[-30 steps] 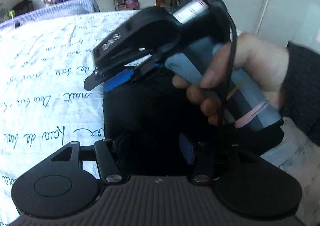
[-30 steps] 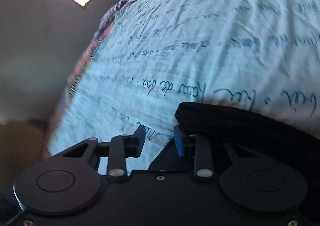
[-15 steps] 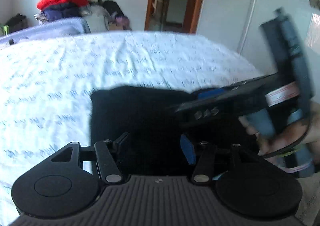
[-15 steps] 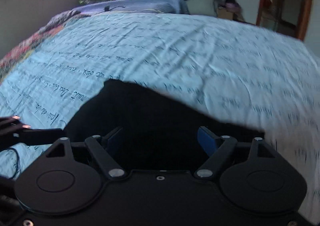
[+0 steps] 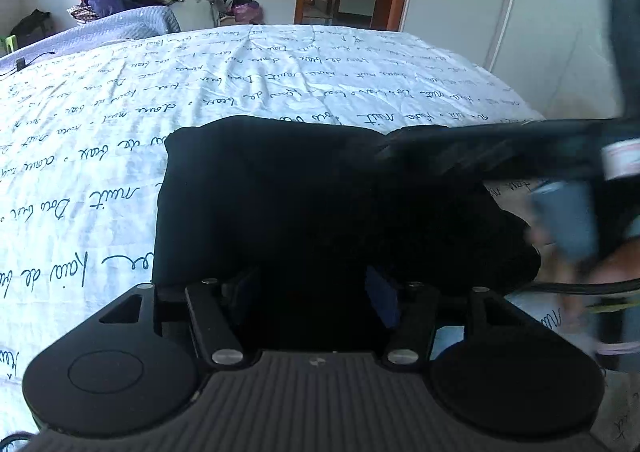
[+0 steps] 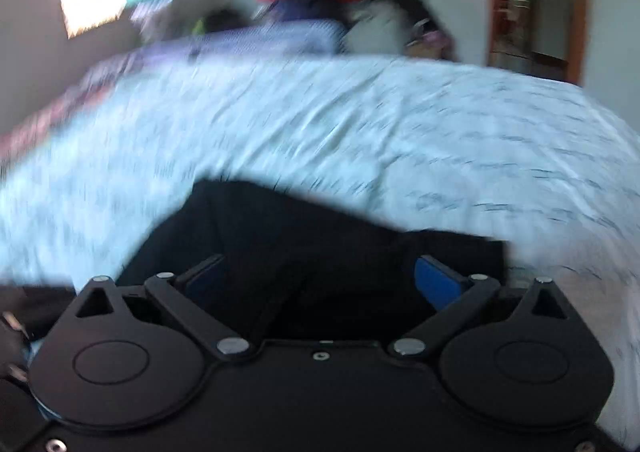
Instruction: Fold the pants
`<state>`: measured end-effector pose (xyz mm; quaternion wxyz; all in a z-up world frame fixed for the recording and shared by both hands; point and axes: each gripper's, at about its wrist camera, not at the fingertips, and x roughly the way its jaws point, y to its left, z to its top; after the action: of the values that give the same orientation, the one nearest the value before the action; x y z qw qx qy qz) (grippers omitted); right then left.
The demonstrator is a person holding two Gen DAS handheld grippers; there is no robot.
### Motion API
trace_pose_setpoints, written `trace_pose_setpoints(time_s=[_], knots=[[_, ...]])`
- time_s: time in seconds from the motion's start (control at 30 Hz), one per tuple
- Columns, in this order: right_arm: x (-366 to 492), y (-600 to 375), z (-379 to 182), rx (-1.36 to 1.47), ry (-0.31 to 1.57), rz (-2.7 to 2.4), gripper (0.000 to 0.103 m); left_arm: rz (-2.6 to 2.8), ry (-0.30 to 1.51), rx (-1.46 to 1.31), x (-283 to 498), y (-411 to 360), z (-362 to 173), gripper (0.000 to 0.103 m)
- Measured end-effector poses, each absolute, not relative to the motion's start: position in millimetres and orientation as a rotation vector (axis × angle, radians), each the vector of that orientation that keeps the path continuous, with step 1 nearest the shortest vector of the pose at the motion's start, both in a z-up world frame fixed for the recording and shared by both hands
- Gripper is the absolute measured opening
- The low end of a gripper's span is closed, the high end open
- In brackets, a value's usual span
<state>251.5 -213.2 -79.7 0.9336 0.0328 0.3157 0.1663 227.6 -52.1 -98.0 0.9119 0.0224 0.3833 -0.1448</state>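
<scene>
your black pants (image 5: 304, 204) lie bunched in a rough folded block on the bed (image 5: 240, 92), on the white sheet with the dark handwriting print, near its front edge. your left tool (image 5: 310, 292) sits low over the near edge of the pants, jaws partly apart and opening; the dark cloth lies between the pads, but you cannot tell if they press it. your right tool (image 6: 318, 276) is opening to its widest, hovering over the pants with nothing gripped. it reaches in from the right in the left view, blurred.
</scene>
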Motion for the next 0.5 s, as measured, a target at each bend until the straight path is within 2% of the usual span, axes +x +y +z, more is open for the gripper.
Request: trace_pose_setpoints(time_s=[0.17, 0.37, 0.43, 0.5], knots=[[220, -241, -72, 0.144, 0.643, 0.304, 0.102, -0.279, 0.778, 0.052, 224, -58, -99, 0.073], [179, -256, -86, 0.217, 0.653, 0.250, 0.102, -0.251, 0.764, 0.057, 217, -63, -94, 0.074], [162, -259, -83, 0.247, 0.619, 0.237, 0.102, -0.236, 0.774, 0.046, 209, -61, -85, 0.079], [146, -262, -80, 0.275, 0.595, 0.240, 0.102, -0.219, 0.777, 0.038, 198, -59, -74, 0.093]])
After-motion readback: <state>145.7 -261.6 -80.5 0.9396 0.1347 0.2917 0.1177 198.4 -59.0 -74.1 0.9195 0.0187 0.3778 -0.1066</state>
